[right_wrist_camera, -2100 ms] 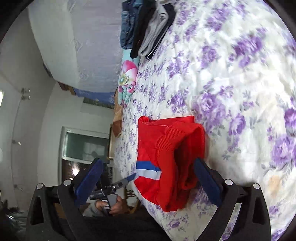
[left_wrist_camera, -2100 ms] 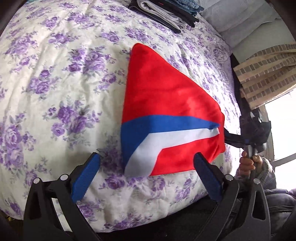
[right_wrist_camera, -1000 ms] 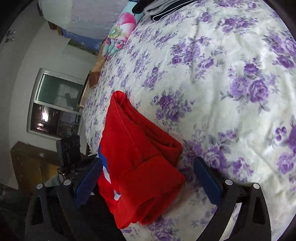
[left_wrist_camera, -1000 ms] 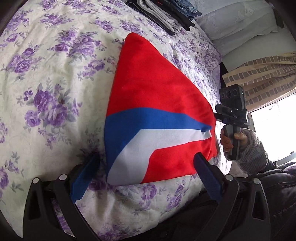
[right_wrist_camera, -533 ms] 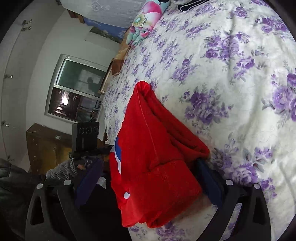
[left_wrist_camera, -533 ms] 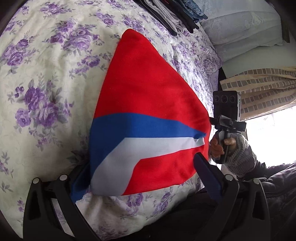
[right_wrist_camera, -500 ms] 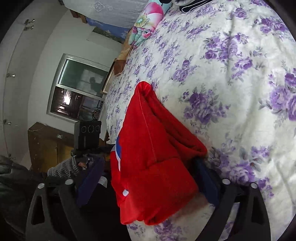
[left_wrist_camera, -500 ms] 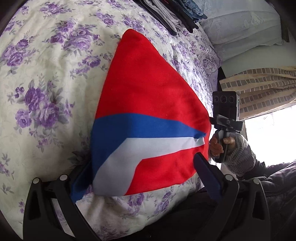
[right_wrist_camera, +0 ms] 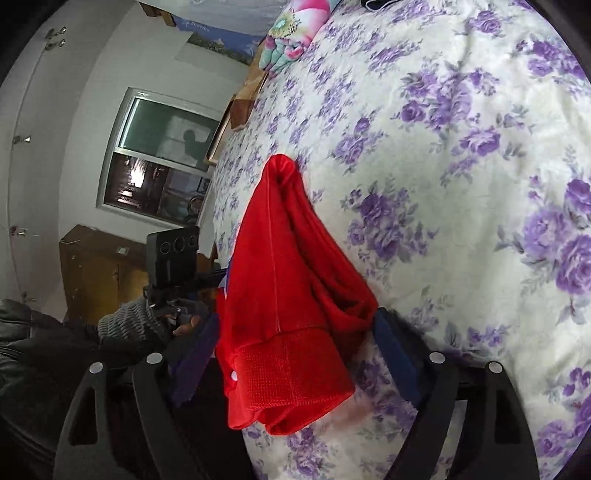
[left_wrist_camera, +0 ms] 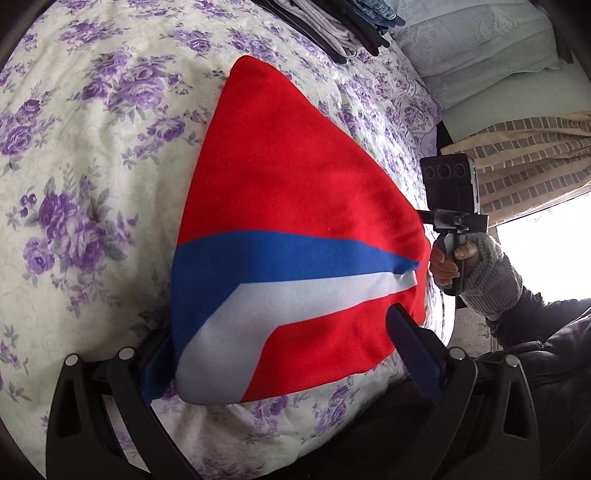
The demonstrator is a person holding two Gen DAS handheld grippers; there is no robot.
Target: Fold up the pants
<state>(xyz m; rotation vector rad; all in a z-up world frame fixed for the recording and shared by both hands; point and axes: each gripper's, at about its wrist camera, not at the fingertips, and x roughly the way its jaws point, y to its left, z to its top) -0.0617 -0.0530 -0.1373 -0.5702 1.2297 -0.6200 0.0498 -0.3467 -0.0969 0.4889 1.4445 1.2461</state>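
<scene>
The folded red pants [left_wrist_camera: 288, 206], with a blue and a white stripe, lie on the floral bedspread [left_wrist_camera: 85, 155]. My left gripper [left_wrist_camera: 288, 354] is open, its blue pads straddling the striped near end of the pants. In the right wrist view the pants [right_wrist_camera: 288, 295] show their red ribbed waistband end, lying between the open blue pads of my right gripper [right_wrist_camera: 295, 354]. The right gripper also shows in the left wrist view [left_wrist_camera: 450, 206], held in a gloved hand at the pants' far side.
A stack of folded clothes [left_wrist_camera: 343, 26] lies at the far end of the bed, with pillows [left_wrist_camera: 472, 40] behind it. A curtain [left_wrist_camera: 524, 158] and bright window stand at the right. A colourful pillow [right_wrist_camera: 291, 33] and a wooden cabinet [right_wrist_camera: 99, 273] show in the right wrist view.
Both grippers have moved in closer to the pants, so each end now sits between open pads. The pants have not visibly moved.
</scene>
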